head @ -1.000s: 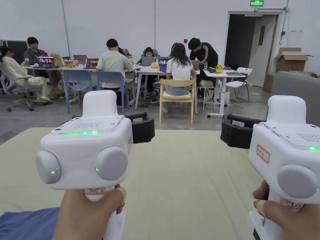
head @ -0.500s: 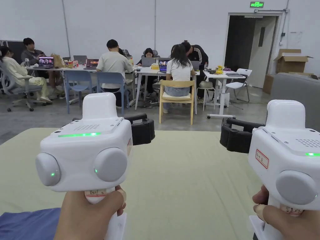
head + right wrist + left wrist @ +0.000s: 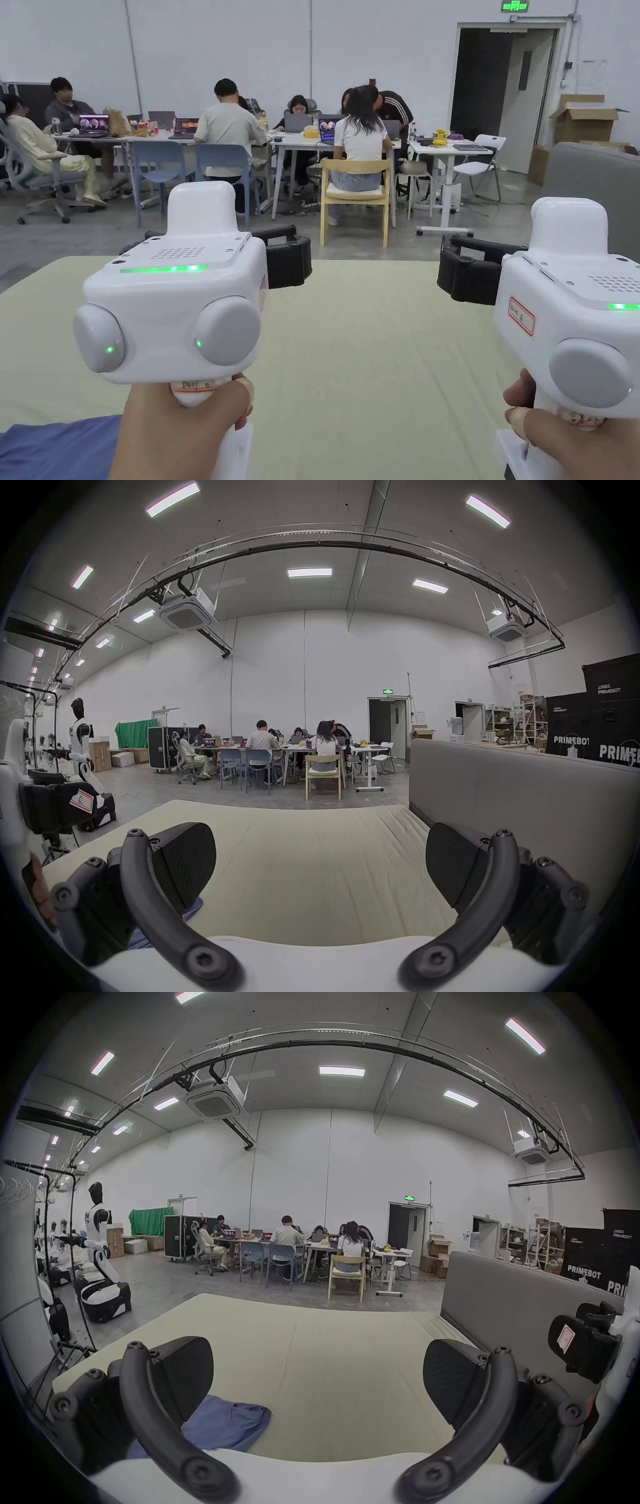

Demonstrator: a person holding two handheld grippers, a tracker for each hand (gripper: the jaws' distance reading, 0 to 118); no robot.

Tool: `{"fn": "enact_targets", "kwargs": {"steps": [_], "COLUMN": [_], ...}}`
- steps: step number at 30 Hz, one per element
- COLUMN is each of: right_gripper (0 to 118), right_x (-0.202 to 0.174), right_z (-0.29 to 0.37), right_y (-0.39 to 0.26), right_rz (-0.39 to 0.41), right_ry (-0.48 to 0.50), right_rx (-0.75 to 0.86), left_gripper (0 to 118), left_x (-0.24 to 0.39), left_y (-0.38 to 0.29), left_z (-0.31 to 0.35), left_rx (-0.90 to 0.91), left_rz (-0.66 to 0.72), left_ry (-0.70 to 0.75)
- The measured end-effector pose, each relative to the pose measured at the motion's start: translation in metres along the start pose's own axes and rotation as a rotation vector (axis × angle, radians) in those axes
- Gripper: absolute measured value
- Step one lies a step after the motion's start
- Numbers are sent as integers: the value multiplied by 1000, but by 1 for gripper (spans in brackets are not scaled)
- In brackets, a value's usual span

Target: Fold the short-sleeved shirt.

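Since a second ago little differs: the right white handheld gripper sits slightly lower in frame, the left white handheld gripper holds level. Both fingers are spread wide, gripping nothing. The crumpled blue short-sleeved shirt lies at lower left on the pale yellow-green bed (a grey headboard stands right). People work at distant white desks.

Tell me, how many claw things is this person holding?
2. The left claw is open above the mattress, near the blue shirt; the right claw, also open, is to its right.
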State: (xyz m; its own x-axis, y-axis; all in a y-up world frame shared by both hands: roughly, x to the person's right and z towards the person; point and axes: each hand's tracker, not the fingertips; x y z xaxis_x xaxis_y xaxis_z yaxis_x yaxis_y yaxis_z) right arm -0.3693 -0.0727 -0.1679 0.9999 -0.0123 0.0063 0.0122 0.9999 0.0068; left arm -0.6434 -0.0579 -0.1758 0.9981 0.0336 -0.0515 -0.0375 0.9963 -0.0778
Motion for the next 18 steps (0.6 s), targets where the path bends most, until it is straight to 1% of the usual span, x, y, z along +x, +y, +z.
{"fn": "enact_targets", "kwargs": {"steps": [7,13,18], "right_gripper": [118,118,118], "right_x": [-1,-3,-2], "right_z": [1,2,2], "right_y": [2,1,1], "right_rz": [-3,16,10], "right_ry": [0,-1,2], "right_rx": [5,9,8], "left_gripper": [118,118,118], "left_x": [2,0,0], "left_y": [-2,-1,-2], "left_z": [-1,-1,-1], "left_rx": [-5,-6,3], "left_rz": [-12,-2,-23], "left_ry": [-7,-11,6]}}
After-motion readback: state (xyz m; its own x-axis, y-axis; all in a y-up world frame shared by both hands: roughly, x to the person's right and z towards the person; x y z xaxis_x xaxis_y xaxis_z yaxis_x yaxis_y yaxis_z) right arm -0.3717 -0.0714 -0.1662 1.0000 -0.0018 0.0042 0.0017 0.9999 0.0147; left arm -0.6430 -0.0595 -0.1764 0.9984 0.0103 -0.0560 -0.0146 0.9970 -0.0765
